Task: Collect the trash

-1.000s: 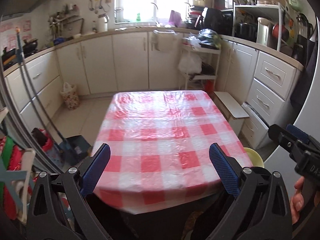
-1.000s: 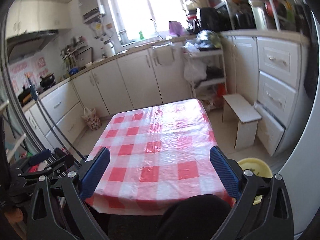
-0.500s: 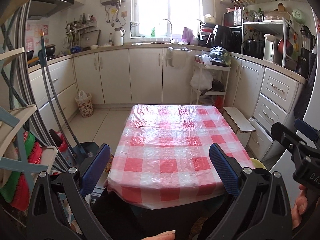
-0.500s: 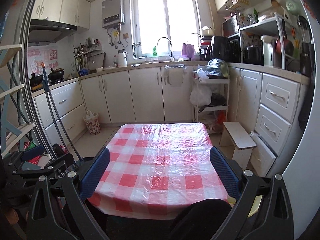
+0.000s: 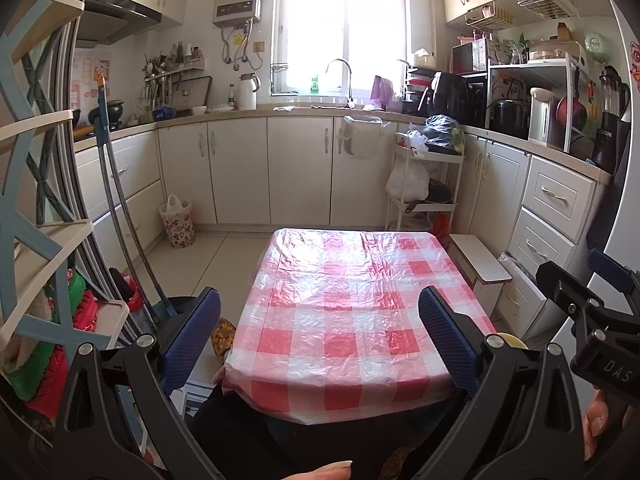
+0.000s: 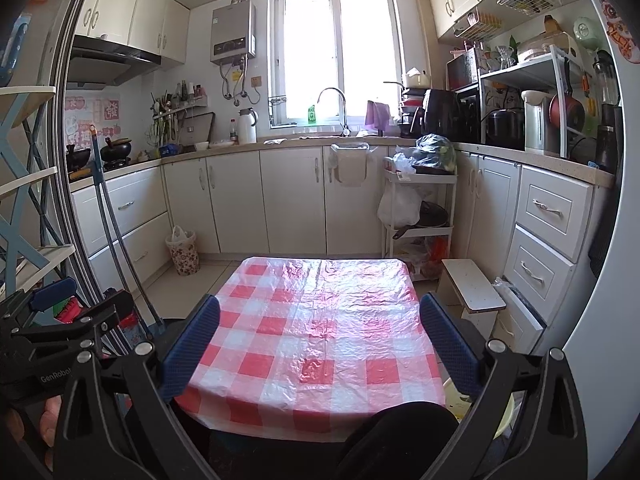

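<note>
I judge the job barely begun: neither gripper carries anything, and no loose trash shows on the surface in front of me. My left gripper (image 5: 319,334) has its blue ribbed pads spread wide with nothing between them, and my right gripper (image 6: 319,338) stands the same way, spread and empty; both hang above the near edge of the counter (image 5: 352,300), not touching it. That low counter is draped in a thin plastic cloth of red and white checks, crinkled and glossy where the window light hits it, its near hem hanging loose over the edge. The cloth is bare as far as I can see. What might pass as trash sits elsewhere: a dark, shiny, lumpy bag (image 5: 442,128) on top of the white wire-frame cart at the far right, a pale soft bag (image 5: 408,182) slung from the cart's side, and a small floral bin (image 5: 177,226) lined with a white bag on the tiled floor by the cabinets. A rigid white bin (image 6: 349,166) with a liner hangs on a cabinet door under the sink. Which of these I am meant to gather I cannot tell; all of them are well apart from my grippers, so everything remains to do.
</note>
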